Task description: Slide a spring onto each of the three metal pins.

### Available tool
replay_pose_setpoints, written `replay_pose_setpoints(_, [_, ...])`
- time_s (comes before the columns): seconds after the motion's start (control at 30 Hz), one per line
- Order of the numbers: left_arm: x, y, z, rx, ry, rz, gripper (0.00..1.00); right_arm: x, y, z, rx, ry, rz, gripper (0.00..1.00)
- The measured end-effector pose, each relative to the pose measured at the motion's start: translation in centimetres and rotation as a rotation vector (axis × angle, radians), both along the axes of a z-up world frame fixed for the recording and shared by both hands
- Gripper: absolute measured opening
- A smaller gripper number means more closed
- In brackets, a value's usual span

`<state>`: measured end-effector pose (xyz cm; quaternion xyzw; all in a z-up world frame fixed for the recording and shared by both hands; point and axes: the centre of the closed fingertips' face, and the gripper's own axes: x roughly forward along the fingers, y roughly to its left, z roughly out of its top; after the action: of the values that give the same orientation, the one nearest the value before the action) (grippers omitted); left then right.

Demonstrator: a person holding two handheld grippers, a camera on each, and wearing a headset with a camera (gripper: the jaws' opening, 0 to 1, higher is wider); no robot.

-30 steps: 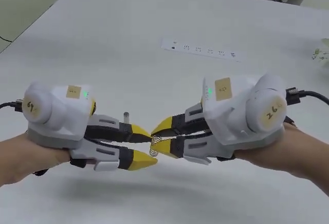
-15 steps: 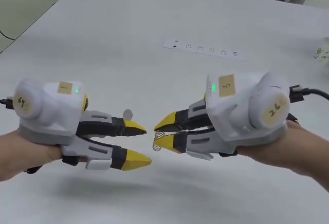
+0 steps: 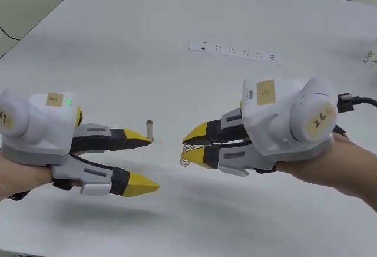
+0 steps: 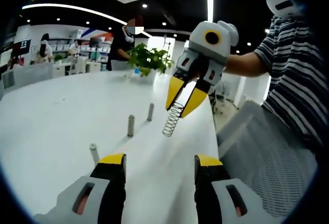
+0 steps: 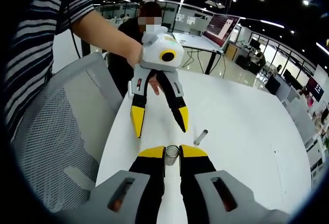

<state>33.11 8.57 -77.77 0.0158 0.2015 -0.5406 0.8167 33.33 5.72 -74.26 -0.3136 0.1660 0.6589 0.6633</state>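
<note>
Right gripper (image 3: 189, 147) jaws nip a small coiled steel spring (image 3: 185, 158); left gripper (image 3: 153, 162) jaws wide, empty. Risk: dangling spring flexes, missing the short metal pin (image 3: 149, 129).

Spring (image 4: 172, 121) tilted, clamped in right gripper (image 4: 177, 111); 3 pins (image 4: 130, 125) upright, nearest pin (image 4: 94, 153) bare.

Head view, your right gripper (image 3: 184, 151): the right cap (image 3: 318, 120), the round disc at its rear end, carries a handwritten "26" in dark strokes, tilted. The right sticker (image 3: 265, 92), yellow and on the top face, has one small dark mark that is too small to read.

Your left gripper (image 3: 154, 162): the left sticker (image 3: 54, 99), also yellow and on top, has a faint mark that is not legible. The left cap (image 3: 6, 117) sits at the frame edge; part of a dark stroke shows, but you cannot tell the digit.

The power strip (image 3: 235, 53) on the table has tiny markings by the sockets, unreadable.
</note>
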Motion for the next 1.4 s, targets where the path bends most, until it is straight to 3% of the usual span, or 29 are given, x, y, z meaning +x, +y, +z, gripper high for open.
replay_pose_setpoints(0.1, [-0.1,0.7,-0.4,0.019,0.001,0.013,0.53,0.1,0.0,-0.1,-0.003,-0.006,0.001,0.07])
replay_pose_setpoints(0.3, [0.1,1.4,-0.3,0.013,-0.007,0.048,0.61,0.1,-0.1,-0.2,-0.002,-0.001,-0.003,0.07])
replay_pose_setpoints(0.53, [-0.3,2.2,-0.4,0.022,-0.012,0.065,0.80,0.4,-0.4,-0.2,-0.006,-0.005,-0.013,0.07])
replay_pose_setpoints(0.7, [-0.3,3.1,-0.8,0.032,-0.013,0.091,0.87,0.6,-0.5,-0.2,-0.006,-0.007,-0.021,0.07])
replay_pose_setpoints(0.87, [0.1,3.7,-0.1,0.002,-0.033,0.130,0.97,0.7,-0.6,-0.3,-0.004,-0.004,-0.029,0.07])
replay_pose_setpoints(1.07, [0.1,4.2,0.1,-0.020,-0.050,0.156,0.98,0.9,-0.9,-0.7,-0.017,0.004,-0.041,0.07])
replay_pose_setpoints(1.4, [0.1,5.0,-0.4,-0.027,-0.037,0.185,0.98,1.1,-0.9,-1.3,-0.038,0.011,-0.038,0.07])
